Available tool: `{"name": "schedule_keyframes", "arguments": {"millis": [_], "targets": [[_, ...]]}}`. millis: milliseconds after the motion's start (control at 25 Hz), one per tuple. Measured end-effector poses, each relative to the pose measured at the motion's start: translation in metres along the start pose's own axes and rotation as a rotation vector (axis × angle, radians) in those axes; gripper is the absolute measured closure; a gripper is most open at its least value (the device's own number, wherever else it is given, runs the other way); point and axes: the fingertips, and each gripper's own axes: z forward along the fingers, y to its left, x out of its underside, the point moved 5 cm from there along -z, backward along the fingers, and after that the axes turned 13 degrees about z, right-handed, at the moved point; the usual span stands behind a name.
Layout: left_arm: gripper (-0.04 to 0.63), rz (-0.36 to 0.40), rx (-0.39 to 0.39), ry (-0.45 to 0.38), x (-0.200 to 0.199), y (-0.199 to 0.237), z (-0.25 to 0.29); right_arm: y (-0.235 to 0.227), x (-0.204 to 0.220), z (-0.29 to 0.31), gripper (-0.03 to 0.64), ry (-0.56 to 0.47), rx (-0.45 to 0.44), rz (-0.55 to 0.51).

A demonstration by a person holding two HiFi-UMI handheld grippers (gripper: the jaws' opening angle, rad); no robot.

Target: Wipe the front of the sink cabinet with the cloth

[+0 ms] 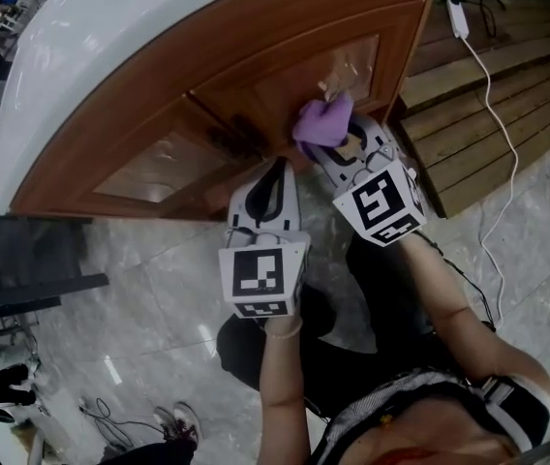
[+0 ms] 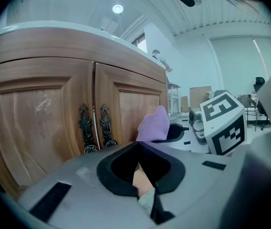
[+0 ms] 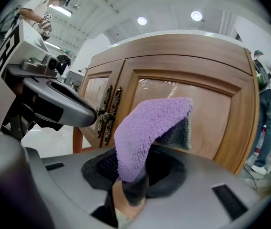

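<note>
1. Since both grippers are up at the sink cabinet [image 1: 207,76], here's how it sits: my right gripper [image 3: 130,175] has its fingers clamped tight on the purple cloth [image 3: 147,125]. The cloth sticks up out of them in a folded hump, with a bit of grey underside showing.
2. The cloth is in front of the right door [image 3: 197,113], low on its panel and just right of the two dark ornate handles [image 2: 96,127]. From the head view it looks pressed on the wood, but honestly I can't tell if it's actually touching.
3. My left gripper [image 1: 277,168] has its fingers closed together with nothing between them. It's just left of the right gripper, pointing at the doors near the handles and not touching the cloth.
4. The cabinet is brown wood with two panelled doors. The left door [image 2: 35,113] has a pale scuff on its panel, and a white top [image 1: 110,27] sits over everything.
5. The floor [image 1: 149,289] is grey marble. Off to the right are wooden slats [image 1: 507,95], with a white cable [image 1: 493,105] trailing across them and down onto the floor.
</note>
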Motion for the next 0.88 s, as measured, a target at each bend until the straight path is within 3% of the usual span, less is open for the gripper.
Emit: {"name": "schedule_keyframes", "arguments": {"millis": [360, 560, 880], "targets": [[0.595, -0.017, -0.039, 0.039, 0.017, 0.012, -0.017, 0.043, 0.017, 0.03, 0.448, 0.019, -0.094, -0.037], [0.595, -0.025, -0.037, 0.05, 0.022, 0.015, -0.018, 0.053, 0.021, 0.046, 0.448, 0.031, -0.094, -0.074], [0.595, -0.029, -0.023, 0.055, 0.025, 0.013, -0.013, 0.051, 0.024, 0.048, 0.448, 0.025, -0.105, -0.049]]}}
